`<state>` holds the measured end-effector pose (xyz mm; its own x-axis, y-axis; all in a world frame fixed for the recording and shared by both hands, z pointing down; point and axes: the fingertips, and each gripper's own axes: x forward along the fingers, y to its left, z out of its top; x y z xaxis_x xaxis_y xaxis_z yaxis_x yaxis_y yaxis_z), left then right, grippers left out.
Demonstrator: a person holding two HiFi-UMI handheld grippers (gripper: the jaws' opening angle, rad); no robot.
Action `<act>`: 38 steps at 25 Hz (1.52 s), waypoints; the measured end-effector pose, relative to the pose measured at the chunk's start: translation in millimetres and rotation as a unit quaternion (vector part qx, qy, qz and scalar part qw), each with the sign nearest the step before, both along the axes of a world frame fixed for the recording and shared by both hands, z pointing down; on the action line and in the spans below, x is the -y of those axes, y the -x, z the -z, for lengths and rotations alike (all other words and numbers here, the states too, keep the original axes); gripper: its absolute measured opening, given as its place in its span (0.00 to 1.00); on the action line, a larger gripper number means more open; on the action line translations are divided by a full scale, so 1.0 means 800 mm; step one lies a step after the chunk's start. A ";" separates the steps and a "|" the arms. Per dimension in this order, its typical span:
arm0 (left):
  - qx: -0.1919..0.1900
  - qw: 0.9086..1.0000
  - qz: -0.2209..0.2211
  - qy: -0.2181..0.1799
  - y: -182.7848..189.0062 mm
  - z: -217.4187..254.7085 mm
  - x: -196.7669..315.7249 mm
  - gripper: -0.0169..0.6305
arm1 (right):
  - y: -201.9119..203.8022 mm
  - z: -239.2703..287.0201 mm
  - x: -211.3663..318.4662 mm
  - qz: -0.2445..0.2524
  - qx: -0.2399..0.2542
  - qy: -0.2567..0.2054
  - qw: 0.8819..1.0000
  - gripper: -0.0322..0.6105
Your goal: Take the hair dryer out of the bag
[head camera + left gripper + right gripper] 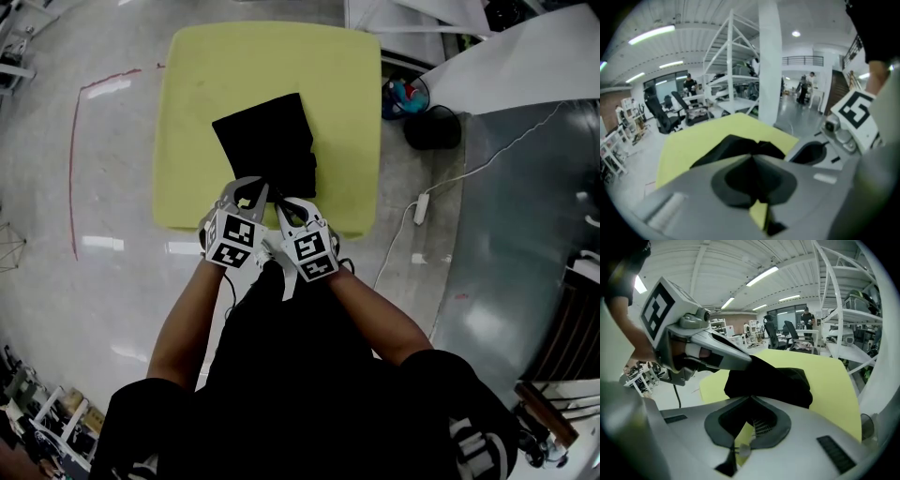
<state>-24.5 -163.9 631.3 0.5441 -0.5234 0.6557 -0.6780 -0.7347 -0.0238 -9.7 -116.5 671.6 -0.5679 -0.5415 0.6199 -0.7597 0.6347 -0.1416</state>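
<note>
At the near edge of the yellow-green table (pixel 206 84), both grippers meet the black bag (pixel 267 141).

Left gripper (pixel 255 186) has its jaws pressed together on the bag's near edge, with the cloth lifted at its tip. Right gripper (pixel 285 202), just beside it at 3 o'clock, also has its jaws closed tip to tip against that edge, but I cannot tell whether any cloth is caught between them. The only print in sight is the black-and-white square pattern on the cubes (pixel 234 240) behind the jaws. The bag is plain, soft black cloth, roughly square and rumpled toward its near right corner. It lies at 12 o'clock from both grippers, reaching toward the table's middle. On the floor at 3 o'clock lies a white power strip (pixel 421 208) with its cable.
</note>
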 end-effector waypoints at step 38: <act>-0.108 0.991 0.069 0.041 0.030 0.010 0.023 0.05 | 0.015 -0.107 0.105 -0.055 -0.129 0.105 0.985 0.43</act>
<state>-48.6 -182.3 623.7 0.6034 -0.5525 0.5750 -0.7547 -0.6285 0.1880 -21.6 -200.5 757.5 -0.3217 -0.4356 0.8407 -0.8499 0.5242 -0.0537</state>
